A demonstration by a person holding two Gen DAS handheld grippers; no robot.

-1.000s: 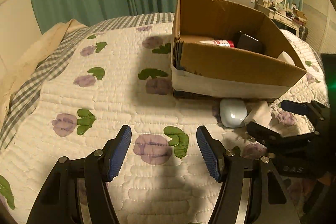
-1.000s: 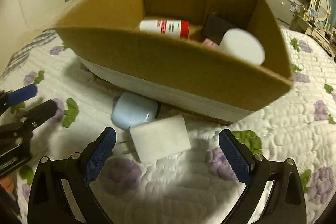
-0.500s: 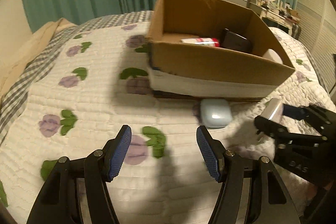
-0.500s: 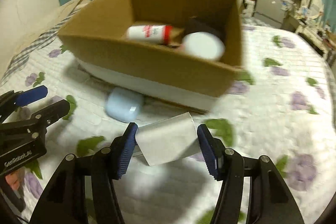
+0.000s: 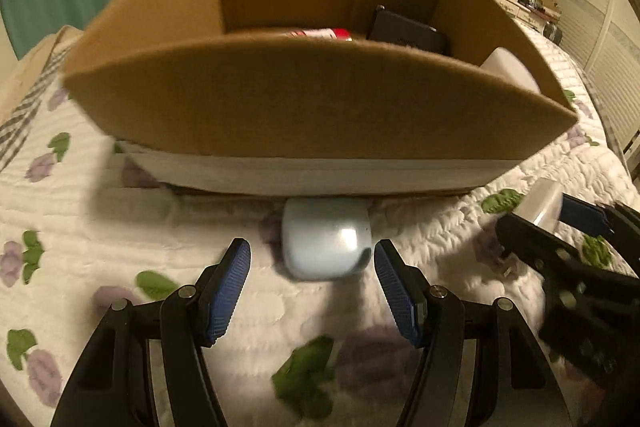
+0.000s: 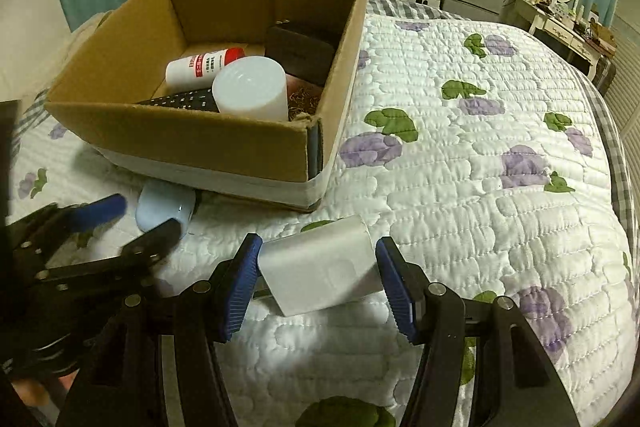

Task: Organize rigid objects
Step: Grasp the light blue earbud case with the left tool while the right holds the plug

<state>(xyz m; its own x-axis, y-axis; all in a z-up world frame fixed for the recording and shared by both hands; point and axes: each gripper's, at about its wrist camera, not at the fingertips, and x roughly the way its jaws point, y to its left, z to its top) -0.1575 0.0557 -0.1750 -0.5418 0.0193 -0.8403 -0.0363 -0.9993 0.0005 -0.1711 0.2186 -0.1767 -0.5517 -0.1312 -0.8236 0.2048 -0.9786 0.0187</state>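
A white plug-in charger block (image 6: 320, 271) is held off the quilt, and my right gripper (image 6: 318, 247) is shut on its two sides. In the left wrist view that right gripper (image 5: 556, 219) shows at the right edge with the charger block (image 5: 540, 197). A pale blue rounded case (image 5: 326, 239) lies on the quilt against the front of the cardboard box (image 5: 320, 115). My left gripper (image 5: 312, 257) stands open just in front of the case, one finger on either side and not touching it. The right wrist view shows the left gripper (image 6: 128, 223) by the blue case (image 6: 160, 207).
The cardboard box (image 6: 180, 143) holds a white bottle with a red cap (image 6: 204, 65), a white cylinder (image 6: 252, 87), a black case (image 6: 300, 55) and a dark keyed device (image 6: 180, 101). The flowered quilt (image 6: 480, 147) spreads to the right. Green curtains and furniture stand behind.
My right gripper closed on the white charger block, lifted it off the quilt and carried it right. My left gripper moved up to the blue case at the box front.
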